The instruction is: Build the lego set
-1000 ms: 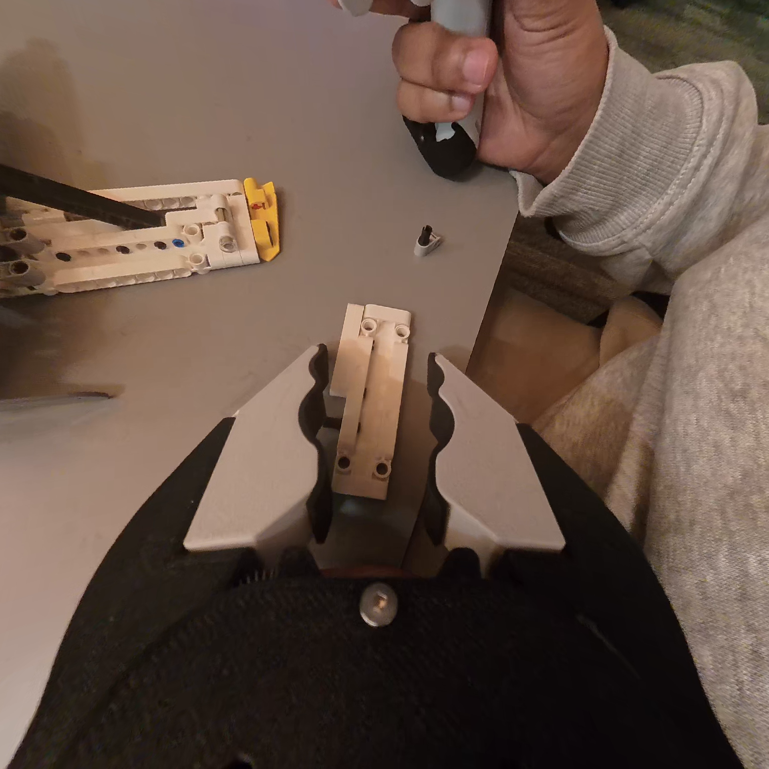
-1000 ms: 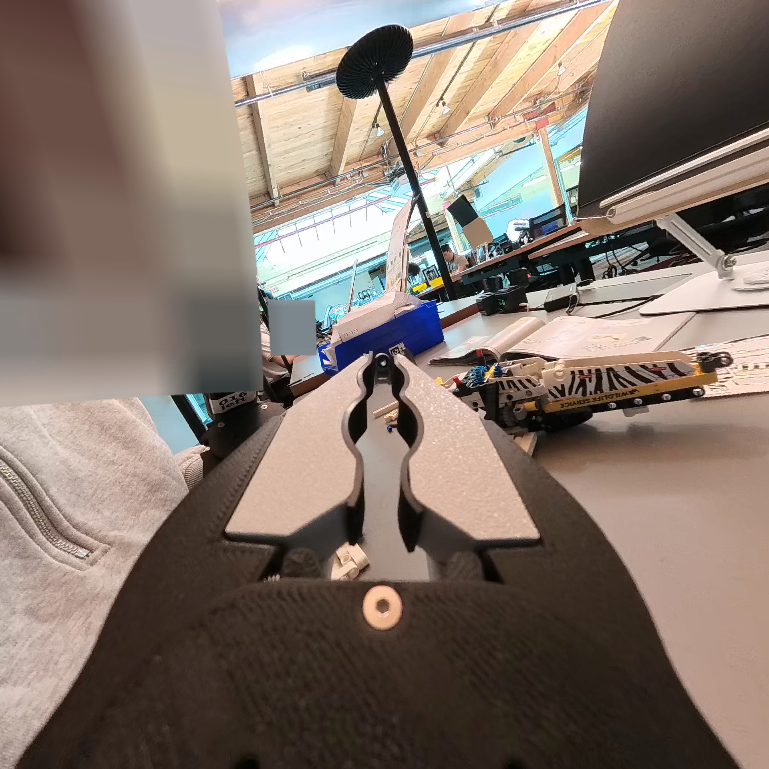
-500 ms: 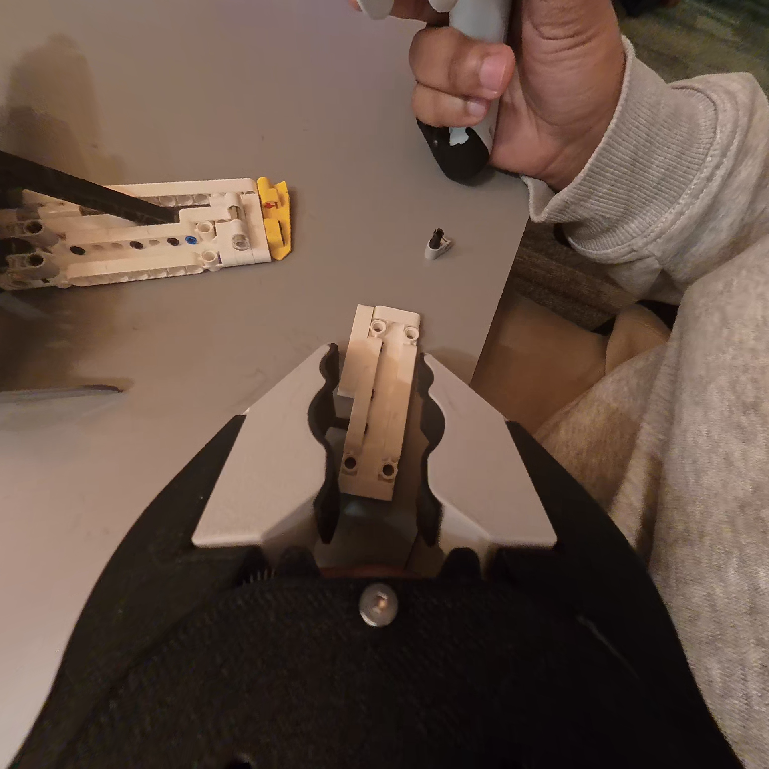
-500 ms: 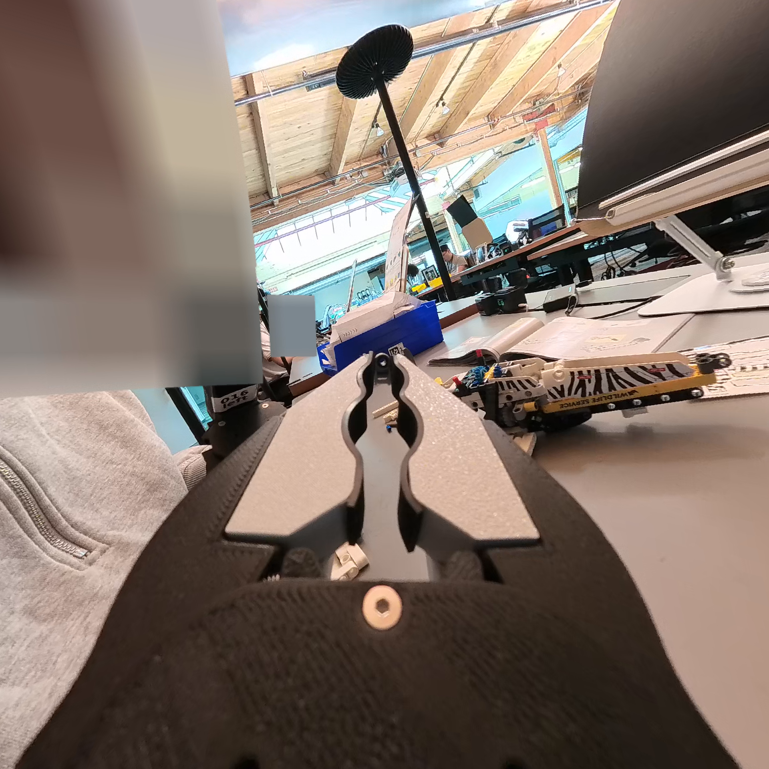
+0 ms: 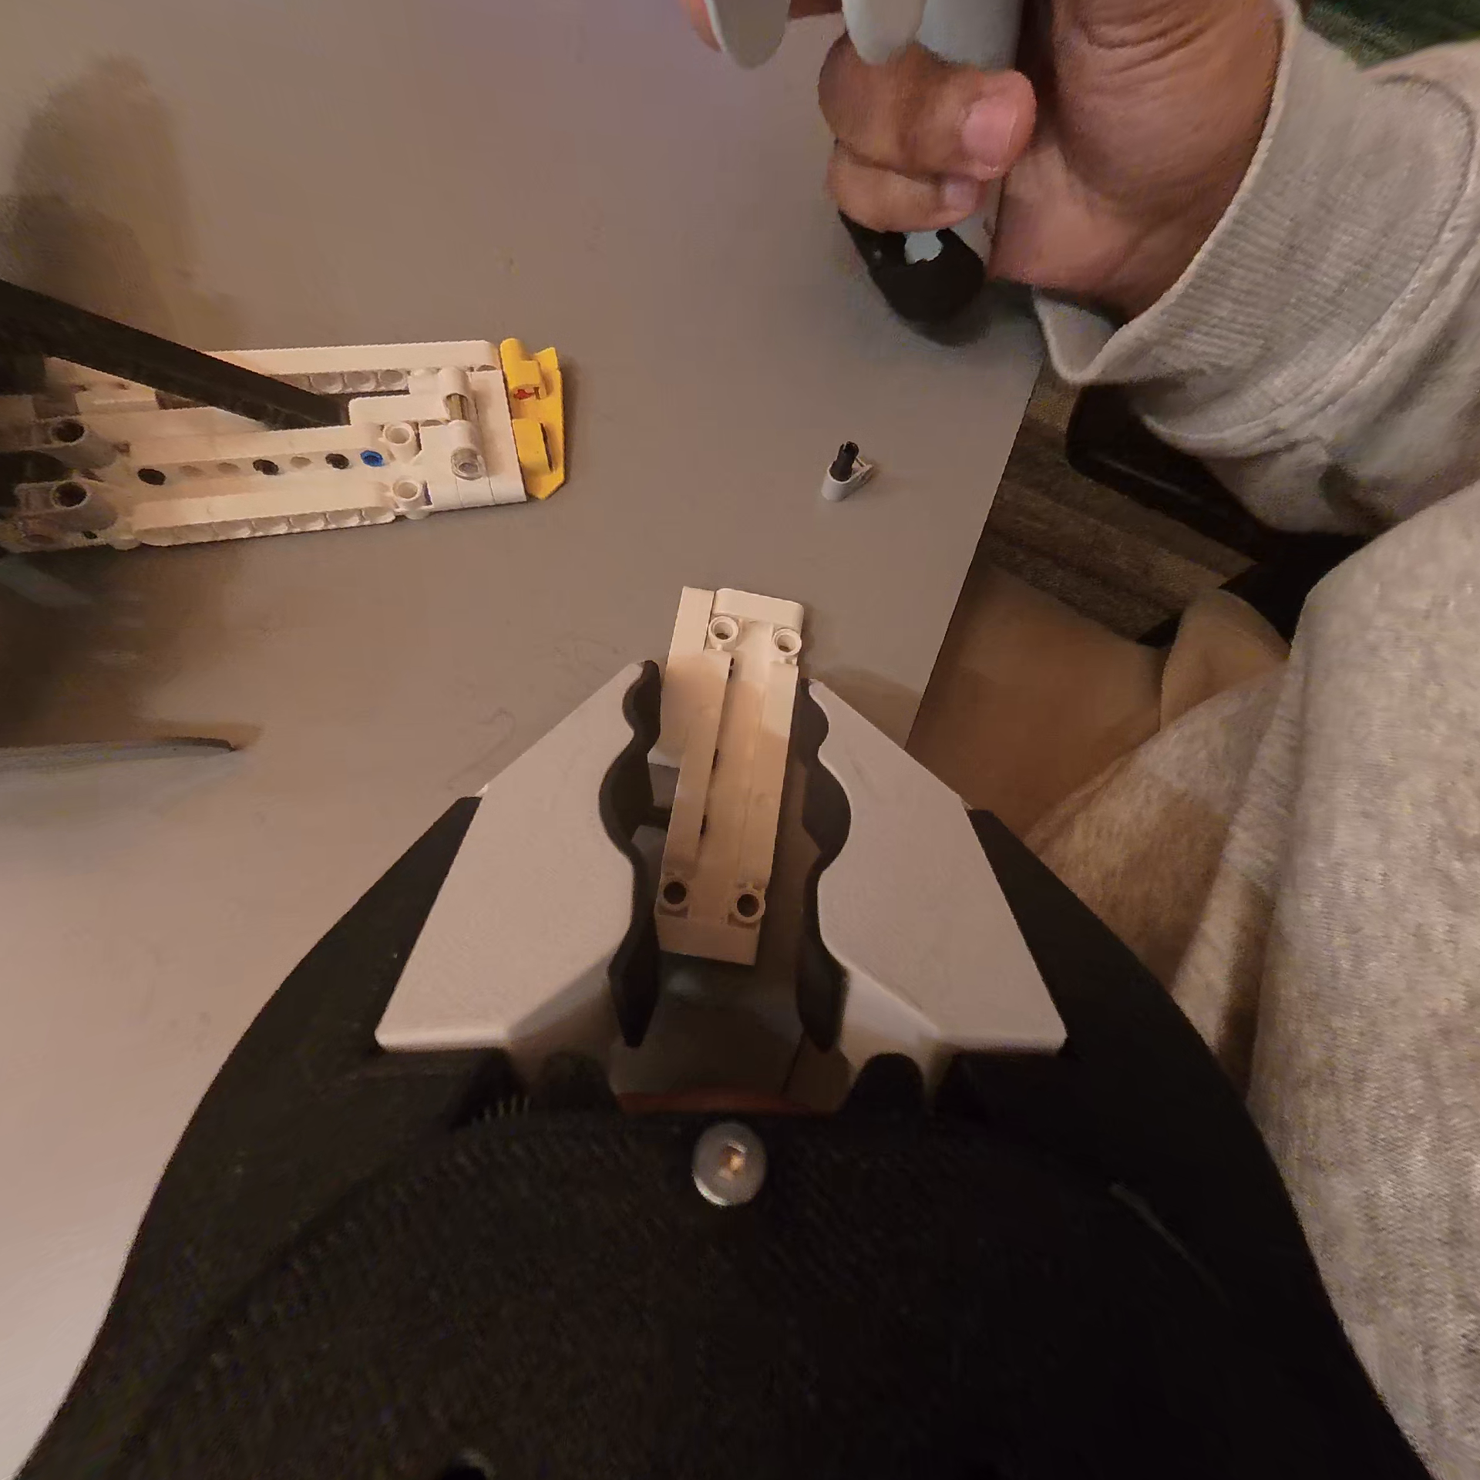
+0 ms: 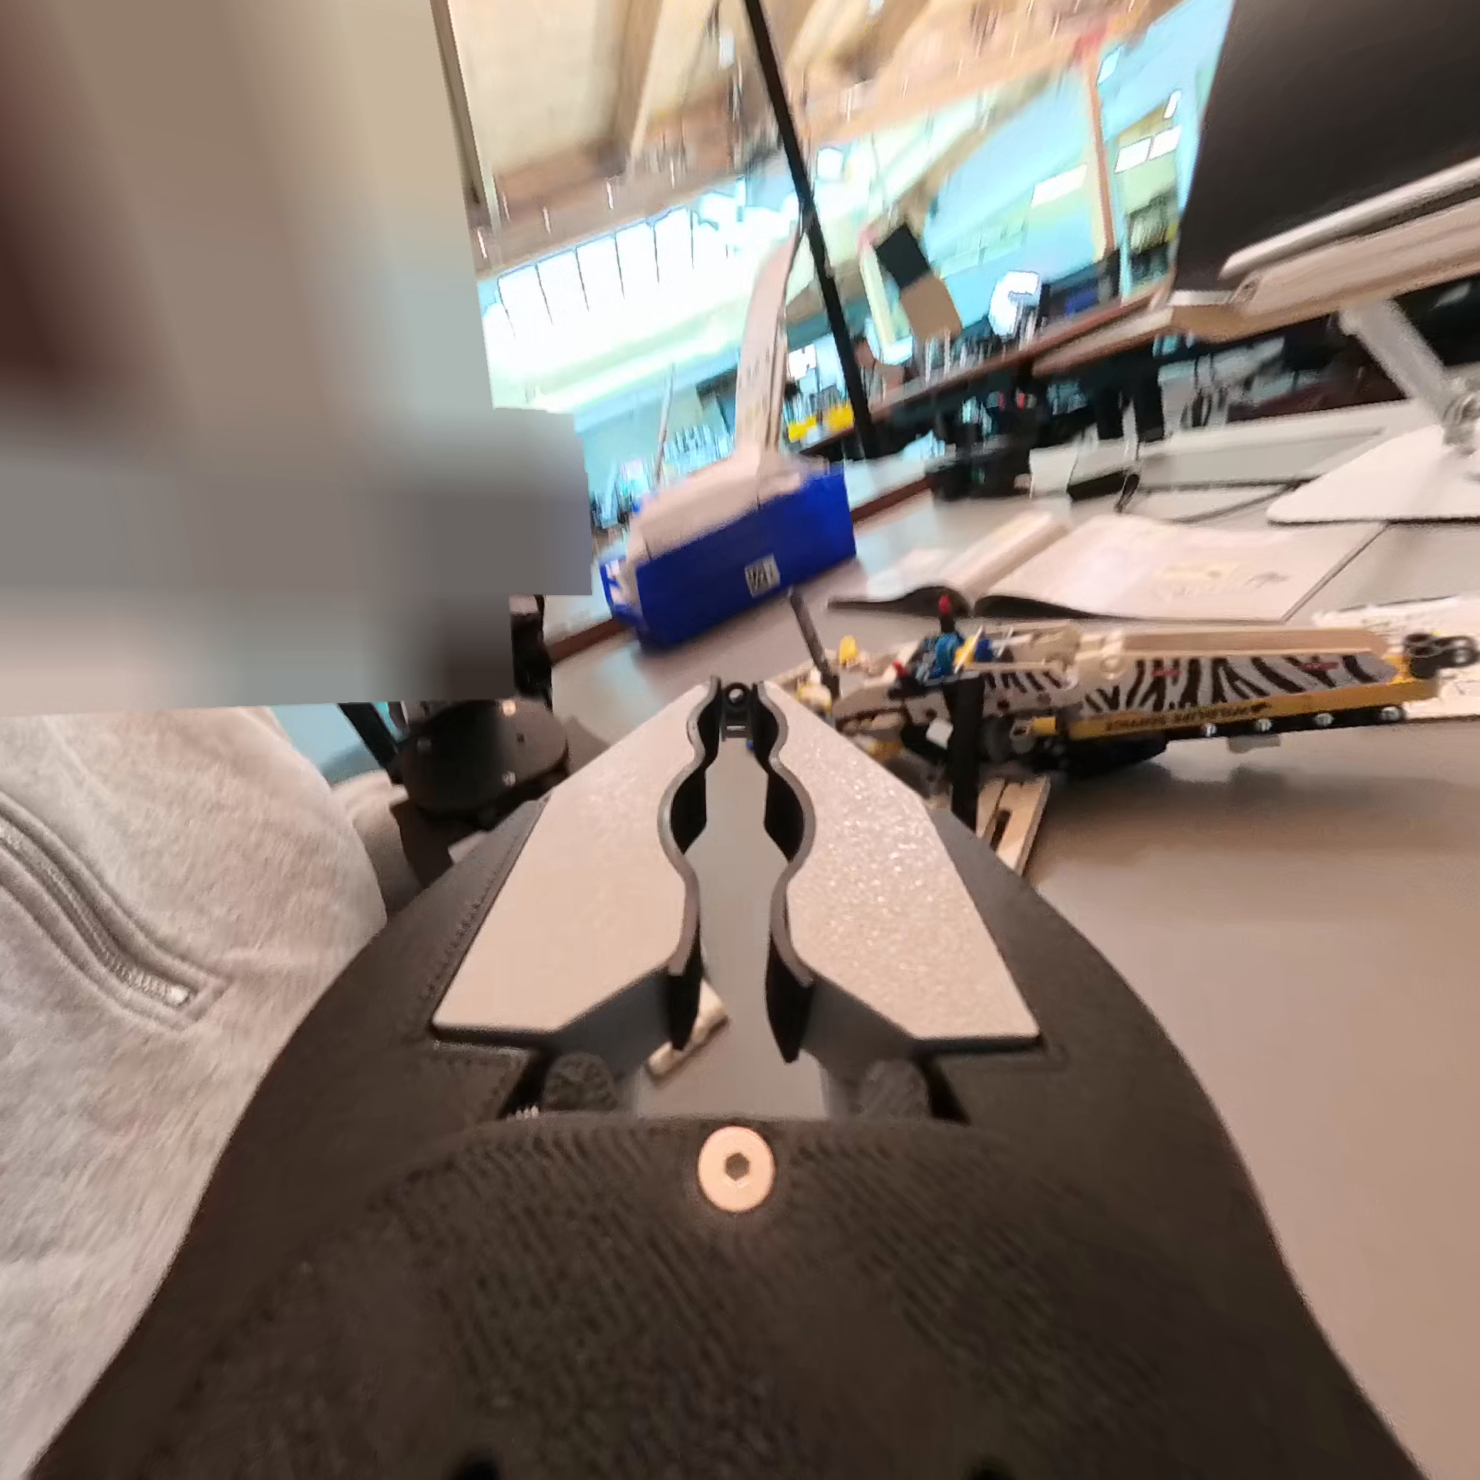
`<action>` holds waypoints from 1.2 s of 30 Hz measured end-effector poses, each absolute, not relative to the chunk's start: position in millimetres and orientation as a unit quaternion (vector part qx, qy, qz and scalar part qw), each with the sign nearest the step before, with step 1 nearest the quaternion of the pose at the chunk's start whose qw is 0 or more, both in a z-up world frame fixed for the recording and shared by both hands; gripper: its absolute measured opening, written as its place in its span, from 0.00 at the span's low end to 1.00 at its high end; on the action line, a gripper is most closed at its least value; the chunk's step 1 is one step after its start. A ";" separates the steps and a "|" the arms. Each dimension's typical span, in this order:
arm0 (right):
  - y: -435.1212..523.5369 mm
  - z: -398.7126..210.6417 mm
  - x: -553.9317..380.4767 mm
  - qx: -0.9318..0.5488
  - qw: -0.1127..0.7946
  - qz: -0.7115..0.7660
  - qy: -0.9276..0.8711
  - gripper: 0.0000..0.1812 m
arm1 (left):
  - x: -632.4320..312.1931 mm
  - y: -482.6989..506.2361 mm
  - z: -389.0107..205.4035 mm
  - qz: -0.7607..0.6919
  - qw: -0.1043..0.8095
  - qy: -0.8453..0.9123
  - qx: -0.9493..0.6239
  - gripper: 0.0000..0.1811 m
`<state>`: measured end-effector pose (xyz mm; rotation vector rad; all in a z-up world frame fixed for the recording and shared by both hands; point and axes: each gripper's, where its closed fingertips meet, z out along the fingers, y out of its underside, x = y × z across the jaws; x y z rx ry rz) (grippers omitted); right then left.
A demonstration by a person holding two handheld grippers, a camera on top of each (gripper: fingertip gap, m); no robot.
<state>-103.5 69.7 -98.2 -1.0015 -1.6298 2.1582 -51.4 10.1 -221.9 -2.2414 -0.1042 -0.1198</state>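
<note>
Since a second ago the left gripper [image 5: 727, 697] has been closed onto the white lego panel [image 5: 730, 769], which was lying loose between spread fingers; it is now clamped near the grey table [image 5: 400, 200] edge. The right wrist view has swung and blurred. The right gripper [image 6: 735, 705] is pinched on a small black pin [image 6: 733, 709] at its tips. The panel is smooth, flat, with round pin holes. A white-and-yellow lego assembly [image 5: 304, 448] and a small grey connector [image 5: 845, 474] are seen beyond; a zebra-striped model [image 6: 1121, 681] is seen on the desk.
</note>
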 end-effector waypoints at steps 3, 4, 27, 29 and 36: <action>62.6 -108.7 -102.8 -0.352 0.127 0.691 -0.618 0.03 | -51.5 10.0 -221.9 -0.047 0.433 -0.042 -0.899 0.17; 58.9 -113.6 -101.3 -0.352 0.123 0.671 -0.641 0.03 | -51.6 10.0 -221.9 -0.046 0.433 -0.042 -0.899 0.17; 14.0 -206.9 -63.0 -0.194 0.062 0.282 -0.938 0.03 | -54.9 8.8 -221.9 -0.034 0.439 -0.047 -0.896 0.17; 12.2 -206.5 -63.9 -0.188 0.061 0.282 -0.939 0.03 | -54.9 8.7 -221.9 -0.033 0.439 -0.047 -0.896 0.17; 13.0 -209.6 -62.7 -0.174 0.052 0.264 -0.947 0.03 | -54.9 8.8 -222.3 -0.023 0.439 -0.043 -0.897 0.17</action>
